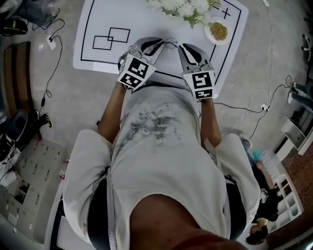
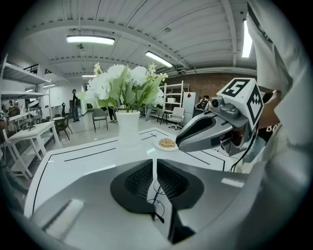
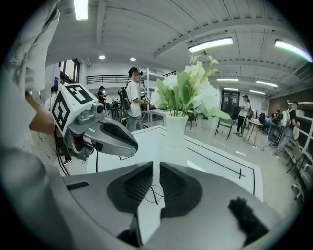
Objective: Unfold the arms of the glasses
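Looking down from the head view: white surface (image 1: pixel 98 19) with black ruled lines, person standing at its near edge with a hand-held gripper in each hand.

- Glasses (image 1: pixel 170 44): thin wire frame, round lenses. They sit near the front edge of the surface, directly between the tips of the two grippers. Whether the arms are folded cannot be made out.
- Left hand-held gripper (image 1: pixel 159 44): angled downward and inward toward the glasses. In its own view the jaws stand a narrow slit apart. The wire frame shows in and just below that slit, with white surface visible through the gap. The pads are not pressing on the frame.
- Right hand-held gripper (image 1: pixel 183 48): mirrors the left, angled in from the other side. Its jaws are likewise only slightly parted. One round lens and a dark arm of the glasses cross the gap, with nothing clamped.
- Tips of the two grippers are near each other, glasses between them.
- Farther back on the surface: white vase of white flowers (image 1: pixel 188 7), and just beside it a small plate of food (image 1: pixel 218 31).
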The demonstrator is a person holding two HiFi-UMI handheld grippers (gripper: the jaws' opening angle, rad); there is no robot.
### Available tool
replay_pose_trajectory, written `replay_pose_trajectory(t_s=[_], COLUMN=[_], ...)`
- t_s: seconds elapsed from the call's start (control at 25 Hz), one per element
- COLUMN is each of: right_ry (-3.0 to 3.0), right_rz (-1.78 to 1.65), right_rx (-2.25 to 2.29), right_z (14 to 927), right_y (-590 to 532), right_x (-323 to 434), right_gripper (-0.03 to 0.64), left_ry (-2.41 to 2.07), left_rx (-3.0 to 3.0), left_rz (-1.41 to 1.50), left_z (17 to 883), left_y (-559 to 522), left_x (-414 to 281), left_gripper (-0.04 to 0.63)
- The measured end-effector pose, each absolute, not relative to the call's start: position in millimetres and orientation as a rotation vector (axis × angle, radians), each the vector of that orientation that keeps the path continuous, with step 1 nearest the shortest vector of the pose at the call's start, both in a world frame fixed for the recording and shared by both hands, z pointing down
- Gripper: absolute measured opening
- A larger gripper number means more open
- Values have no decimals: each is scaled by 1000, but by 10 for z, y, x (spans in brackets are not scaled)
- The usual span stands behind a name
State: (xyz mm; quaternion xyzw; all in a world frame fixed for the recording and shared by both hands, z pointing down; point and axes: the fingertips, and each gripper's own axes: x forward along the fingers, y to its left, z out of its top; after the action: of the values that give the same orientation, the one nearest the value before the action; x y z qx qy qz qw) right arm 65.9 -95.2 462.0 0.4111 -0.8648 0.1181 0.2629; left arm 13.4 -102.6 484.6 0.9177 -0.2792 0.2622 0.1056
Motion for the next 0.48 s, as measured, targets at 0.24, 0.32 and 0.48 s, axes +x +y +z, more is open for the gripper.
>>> replay_pose_trajectory(t_s=[0.24,0.32,0.48], right_ry=[-2322,-2317,-2306], right_rz=[334,344,363], right_rx=[1090,1085,1076], right_z=[4768,4814,4903], right_y=[-987,-986,-981], right_x=[652,655,657], right_gripper=[51,51,54], left_ry=[-774,-760,-731], left_rx=[2703,2700,2691], left_rz=[843,863,901], left_z=[5031,5087,5200], left_y=[-1040,-1037,-1034], left_x=[161,174,199], left_gripper=[42,46,55])
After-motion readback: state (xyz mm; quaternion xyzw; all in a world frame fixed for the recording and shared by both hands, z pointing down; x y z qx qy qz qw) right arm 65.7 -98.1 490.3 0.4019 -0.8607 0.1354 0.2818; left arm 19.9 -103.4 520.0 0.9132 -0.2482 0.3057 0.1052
